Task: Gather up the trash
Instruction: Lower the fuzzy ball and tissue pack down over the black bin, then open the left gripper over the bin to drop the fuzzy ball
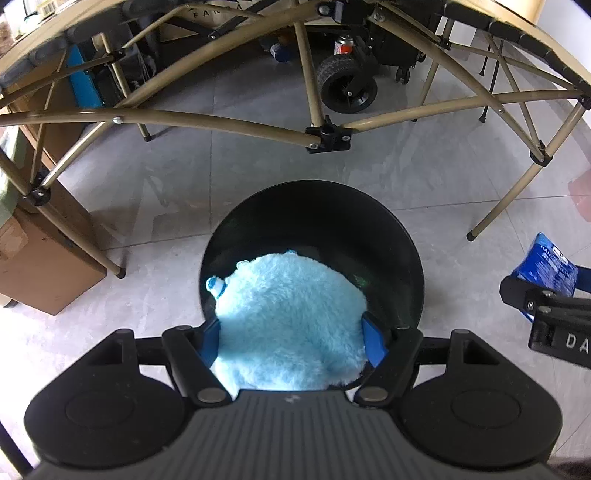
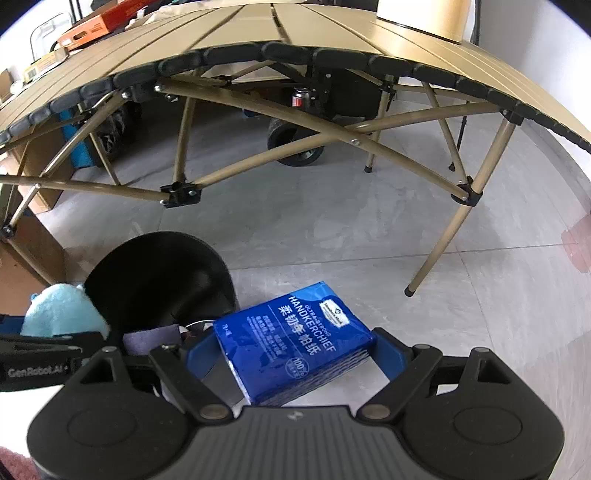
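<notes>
Gripping fluffy light-blue plush (image 1: 291, 317), left hand-held gripper (image 1: 291, 343) clamps it between blue pads, directly above open black bin (image 1: 314, 221) on grey tile floor (image 1: 258, 166). Right hand-held gripper (image 2: 291, 354) clamps blue handkerchief tissue pack (image 2: 295, 339), bin at its 10 o'clock. Folding worktop (image 2: 258, 33) stands at 12 o'clock beyond bin.

Bright, even daylight. The pale floor tiles (image 1: 388, 177) carry soft glare and faint shadows. Strong fisheye bending curves the folding table (image 2: 280, 48); corners vignette dark, edges blur slightly.
</notes>
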Demonstrator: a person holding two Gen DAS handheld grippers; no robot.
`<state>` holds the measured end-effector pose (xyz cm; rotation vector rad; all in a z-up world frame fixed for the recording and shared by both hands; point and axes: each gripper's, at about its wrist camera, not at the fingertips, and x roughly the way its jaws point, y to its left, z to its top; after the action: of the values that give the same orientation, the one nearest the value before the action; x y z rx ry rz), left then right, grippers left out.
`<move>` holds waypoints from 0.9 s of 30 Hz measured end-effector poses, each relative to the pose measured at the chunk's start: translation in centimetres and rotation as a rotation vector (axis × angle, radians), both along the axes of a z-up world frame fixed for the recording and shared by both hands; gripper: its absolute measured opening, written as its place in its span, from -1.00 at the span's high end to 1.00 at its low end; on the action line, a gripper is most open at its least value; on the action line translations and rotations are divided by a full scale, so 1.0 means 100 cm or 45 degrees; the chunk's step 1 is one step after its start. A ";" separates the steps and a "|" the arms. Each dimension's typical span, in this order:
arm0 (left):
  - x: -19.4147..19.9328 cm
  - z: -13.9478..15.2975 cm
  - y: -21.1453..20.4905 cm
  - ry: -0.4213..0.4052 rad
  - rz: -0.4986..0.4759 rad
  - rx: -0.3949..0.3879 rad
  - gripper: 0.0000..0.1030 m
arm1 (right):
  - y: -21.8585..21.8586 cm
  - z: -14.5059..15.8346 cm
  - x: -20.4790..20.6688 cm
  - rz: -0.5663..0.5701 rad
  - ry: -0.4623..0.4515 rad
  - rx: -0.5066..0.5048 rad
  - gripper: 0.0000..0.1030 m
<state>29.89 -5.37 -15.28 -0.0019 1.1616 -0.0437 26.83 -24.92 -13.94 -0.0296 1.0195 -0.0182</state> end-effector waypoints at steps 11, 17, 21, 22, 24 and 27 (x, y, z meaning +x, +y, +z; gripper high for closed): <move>0.017 -0.013 -0.016 0.020 -0.019 0.004 -0.42 | -0.006 0.002 0.001 -0.036 -0.034 0.008 -0.68; 0.020 -0.016 -0.014 0.027 -0.015 0.005 -0.42 | -0.002 0.003 0.001 -0.031 -0.036 -0.002 -0.68; 0.020 -0.017 -0.015 0.023 -0.020 0.004 -0.54 | -0.002 0.003 0.000 -0.032 -0.041 -0.005 -0.68; 0.019 -0.016 -0.015 0.020 -0.019 0.009 -0.56 | -0.003 0.003 0.000 -0.032 -0.041 -0.007 -0.68; 0.019 -0.016 -0.014 0.017 -0.013 0.011 -0.70 | -0.003 0.003 0.000 -0.033 -0.044 -0.009 -0.68; 0.019 -0.015 -0.013 0.005 0.002 0.013 -0.95 | -0.004 0.003 0.000 -0.034 -0.047 -0.009 -0.68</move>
<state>31.81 -6.69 -16.79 0.0062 1.1661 -0.0359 26.87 -25.27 -13.62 -0.0217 0.9832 -0.0467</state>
